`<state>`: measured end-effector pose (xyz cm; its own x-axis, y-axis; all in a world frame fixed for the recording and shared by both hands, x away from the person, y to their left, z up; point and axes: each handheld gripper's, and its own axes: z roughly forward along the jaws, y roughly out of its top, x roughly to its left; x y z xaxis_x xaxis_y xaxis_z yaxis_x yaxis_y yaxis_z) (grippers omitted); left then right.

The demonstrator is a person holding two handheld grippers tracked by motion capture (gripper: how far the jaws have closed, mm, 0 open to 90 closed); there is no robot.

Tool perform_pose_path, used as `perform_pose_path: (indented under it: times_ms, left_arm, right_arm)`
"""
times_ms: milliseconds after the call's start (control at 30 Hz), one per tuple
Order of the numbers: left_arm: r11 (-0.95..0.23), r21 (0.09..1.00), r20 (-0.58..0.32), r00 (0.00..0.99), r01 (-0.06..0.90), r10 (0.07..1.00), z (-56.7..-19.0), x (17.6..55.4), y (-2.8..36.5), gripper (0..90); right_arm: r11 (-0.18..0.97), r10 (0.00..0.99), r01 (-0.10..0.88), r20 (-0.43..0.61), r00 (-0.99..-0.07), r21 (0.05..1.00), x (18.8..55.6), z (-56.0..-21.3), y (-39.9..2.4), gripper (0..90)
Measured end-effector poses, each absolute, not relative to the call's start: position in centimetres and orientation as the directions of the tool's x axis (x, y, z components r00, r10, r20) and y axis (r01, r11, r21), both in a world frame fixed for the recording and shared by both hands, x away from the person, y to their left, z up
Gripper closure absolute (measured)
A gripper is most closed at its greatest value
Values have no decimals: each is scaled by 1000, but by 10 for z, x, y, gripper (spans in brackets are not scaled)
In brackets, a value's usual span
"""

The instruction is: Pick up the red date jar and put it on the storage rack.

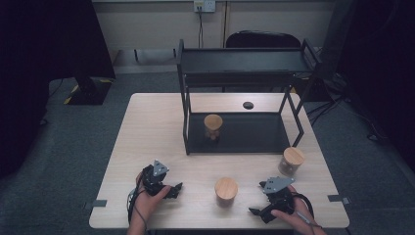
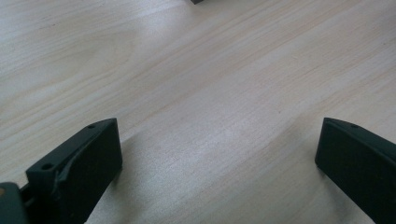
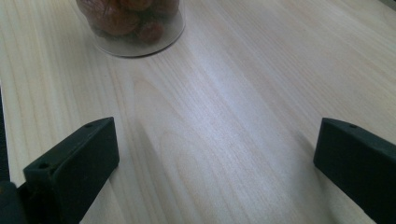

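Observation:
Three glass jars with round wooden lids are in the high view. One jar (image 1: 213,126) stands on the lower shelf of a black rack (image 1: 240,62). Another jar (image 1: 290,160) stands on the table by the rack's right front leg. The third jar (image 1: 226,190) stands near the front edge, between my two grippers. My left gripper (image 1: 174,189) (image 2: 217,154) lies on the table left of it, open over bare wood. My right gripper (image 1: 255,211) (image 3: 215,154) is open too. The base of a jar (image 3: 133,25) with reddish-brown contents stands ahead of its jaws, apart from them.
The light wooden table (image 1: 151,127) carries the two-level rack at its back half. A small dark round object (image 1: 248,105) lies on the table behind the rack's lower shelf. A chair (image 1: 262,39) stands beyond the table. Tape marks sit at the front corners.

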<state>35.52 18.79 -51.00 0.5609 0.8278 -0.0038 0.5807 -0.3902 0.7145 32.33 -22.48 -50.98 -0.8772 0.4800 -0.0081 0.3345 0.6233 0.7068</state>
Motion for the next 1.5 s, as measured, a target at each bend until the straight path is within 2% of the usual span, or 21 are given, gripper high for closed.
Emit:
perform_pose_path:
  times_ms: [467,1500]
  left_arm:
    - [-391,715,-3,562,580,827,-510,355,188,1]
    - [-390,715,-4,561,580,828,-510,355,188,1]
  right_arm:
    - [666,456,322,-25,-890,673,325,-504,-222,14]
    - [626,405,301,30,-914,720,333,-489,-180,16]
